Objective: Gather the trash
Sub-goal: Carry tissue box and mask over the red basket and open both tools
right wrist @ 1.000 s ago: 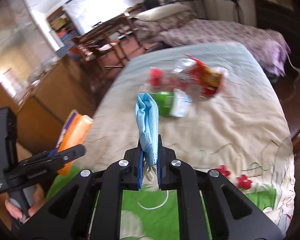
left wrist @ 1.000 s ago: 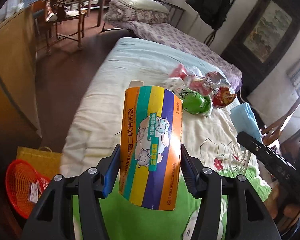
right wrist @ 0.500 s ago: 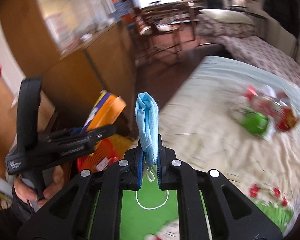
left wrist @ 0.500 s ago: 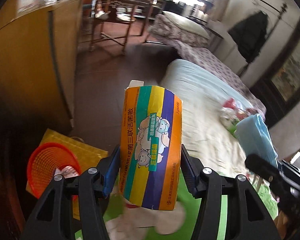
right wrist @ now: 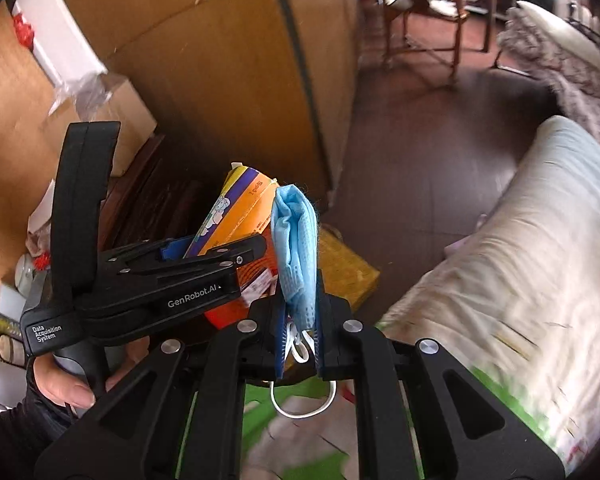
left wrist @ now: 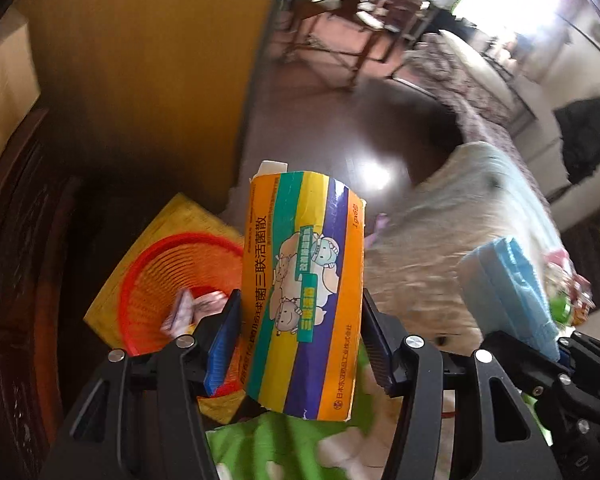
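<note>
Left claw (left wrist: 302, 336): its two blue-padded fingers pinch a striped carton by its sides, holding it upright and slightly tilted.
Striped carton (left wrist: 304, 292): orange, green, yellow and purple bands with cartoon figures and printed characters; a white flap shows at its top edge. It hangs in the air above and just beside the red basket.
Right claw (right wrist: 298, 320): pressed tight on a folded blue face mask, the fingers almost meeting.
Blue face mask (right wrist: 296, 256): stands up from between the fingers, folded in half; its white ear loop (right wrist: 304, 404) dangles below the grip. In the left wrist view the mask (left wrist: 508, 284) appears at the right, above the bed's edge.
Red basket (left wrist: 172, 284): a round mesh bin on the floor, sitting on a flat yellow bag (left wrist: 180, 220). Some paper scraps (left wrist: 188, 308) lie inside it.
Bed (right wrist: 520, 240): to the right, covered in a cream quilt with a green patterned section nearest the cameras.
Cabinet (right wrist: 240, 92): a tall wooden unit behind the basket, with a cardboard box (right wrist: 116, 120) beside it.
Person's hand (right wrist: 72, 380): grips the handle of the left claw, seen at lower left of the right wrist view.
</note>
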The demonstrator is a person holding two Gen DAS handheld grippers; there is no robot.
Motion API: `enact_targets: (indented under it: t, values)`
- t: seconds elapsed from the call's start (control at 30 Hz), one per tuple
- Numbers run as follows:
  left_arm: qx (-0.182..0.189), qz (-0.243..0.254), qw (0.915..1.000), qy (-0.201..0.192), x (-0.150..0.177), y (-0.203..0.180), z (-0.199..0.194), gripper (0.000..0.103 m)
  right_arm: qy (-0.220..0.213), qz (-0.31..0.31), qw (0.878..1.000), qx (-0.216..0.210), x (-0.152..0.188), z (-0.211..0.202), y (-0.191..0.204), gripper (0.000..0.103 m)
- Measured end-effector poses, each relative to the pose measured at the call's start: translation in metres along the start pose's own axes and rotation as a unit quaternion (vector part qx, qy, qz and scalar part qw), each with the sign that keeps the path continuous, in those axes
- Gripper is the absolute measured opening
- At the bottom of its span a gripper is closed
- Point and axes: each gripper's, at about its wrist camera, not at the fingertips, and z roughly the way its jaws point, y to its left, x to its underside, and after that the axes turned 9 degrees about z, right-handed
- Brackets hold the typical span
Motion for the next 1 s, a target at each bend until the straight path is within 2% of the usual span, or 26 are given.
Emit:
enact_targets:
  t: [0.27, 0.47, 0.67, 0.77, 0.8, 0.87, 1.0]
  values:
    - [-0.022, -0.053, 0.9975, 0.042, 0.012, 0.065, 0.028, 0.056, 0.062, 0.0, 0.998, -0.013, -0.009, 0.059, 0.022, 0.012]
    - [-0.033, -0.075, 0.9943, 0.068, 0.016, 0.076, 0.05, 0.057, 0.103, 0.025, 0.994, -0.037, -0.012, 0.096, 0.029, 0.012]
    - [-0.055, -0.082, 0.9921, 0.078, 0.017, 0.087, 0.06, 0.058, 0.118, 0.034, 0.991, -0.052, -0.013, 0.119, 0.033, 0.013]
    - [-0.058, -0.089, 0.9907, 0.084, 0.019, 0.089, 0.065, 0.059, 0.111, 0.028, 0.992, -0.055, -0.014, 0.124, 0.037, 0.017]
    - [-0.062, -0.094, 0.9898, 0.088, 0.02, 0.091, 0.067, 0.063, 0.109, 0.027, 0.992, -0.057, -0.014, 0.124, 0.039, 0.02]
    - [-0.076, -0.106, 0.9866, 0.098, 0.022, 0.095, 0.069, 0.063, 0.102, 0.023, 0.993, -0.057, -0.014, 0.124, 0.04, 0.031]
    - [-0.088, -0.12, 0.9839, 0.098, 0.023, 0.101, 0.067, 0.064, 0.102, 0.023, 0.992, -0.066, -0.014, 0.123, 0.04, 0.037]
